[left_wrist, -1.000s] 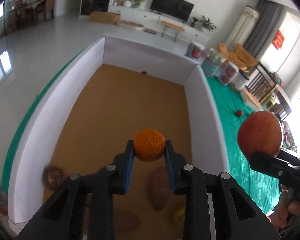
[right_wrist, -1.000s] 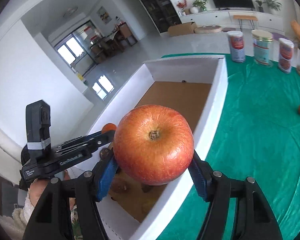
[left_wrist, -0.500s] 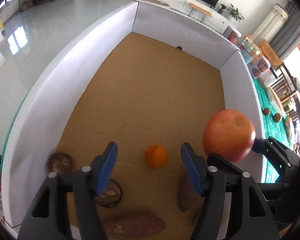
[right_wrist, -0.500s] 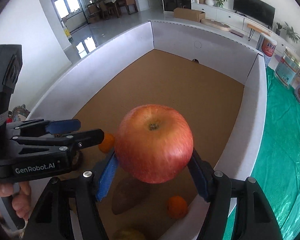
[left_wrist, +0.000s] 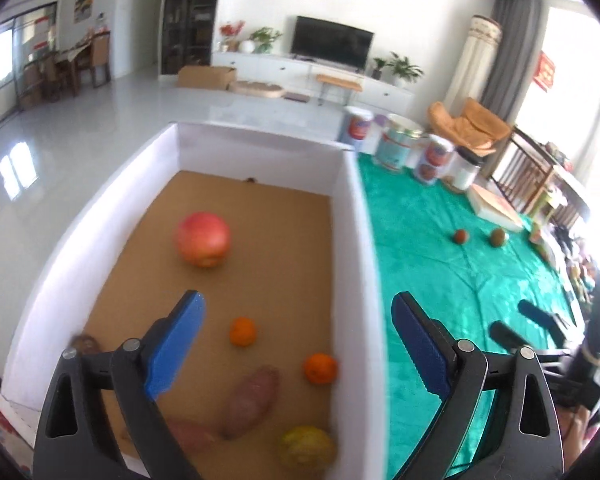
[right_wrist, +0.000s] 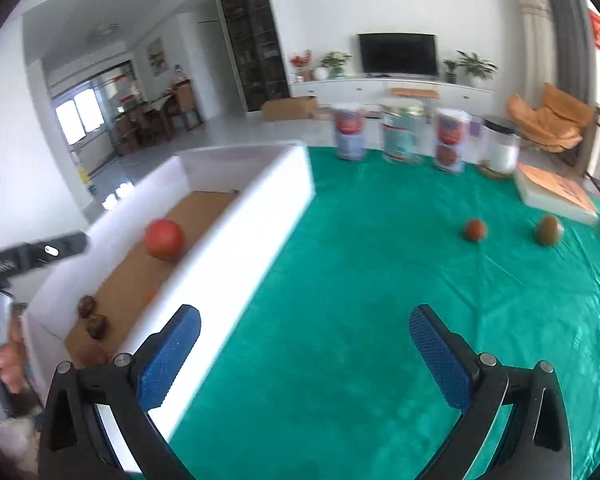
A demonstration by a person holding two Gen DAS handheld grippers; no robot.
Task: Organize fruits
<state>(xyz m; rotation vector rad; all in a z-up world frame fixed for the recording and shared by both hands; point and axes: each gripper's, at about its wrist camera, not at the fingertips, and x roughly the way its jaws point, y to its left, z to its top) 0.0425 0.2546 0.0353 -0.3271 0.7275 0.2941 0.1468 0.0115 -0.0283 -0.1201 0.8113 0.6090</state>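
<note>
On the green tabletop (right_wrist: 380, 280): kiwi (right_wrist: 548, 230) soft, light, roundish | grab its middle | both my fingers (right_wrist: 168, 356) wide open, empty.

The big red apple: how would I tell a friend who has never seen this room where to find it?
Start at the white-walled box with the brown cardboard floor, standing on the green cloth. Inside it, look toward the far half of the floor: the apple lies there alone. It is red and by far the biggest round fruit in the box; the two small oranges lie nearer the camera.
</note>
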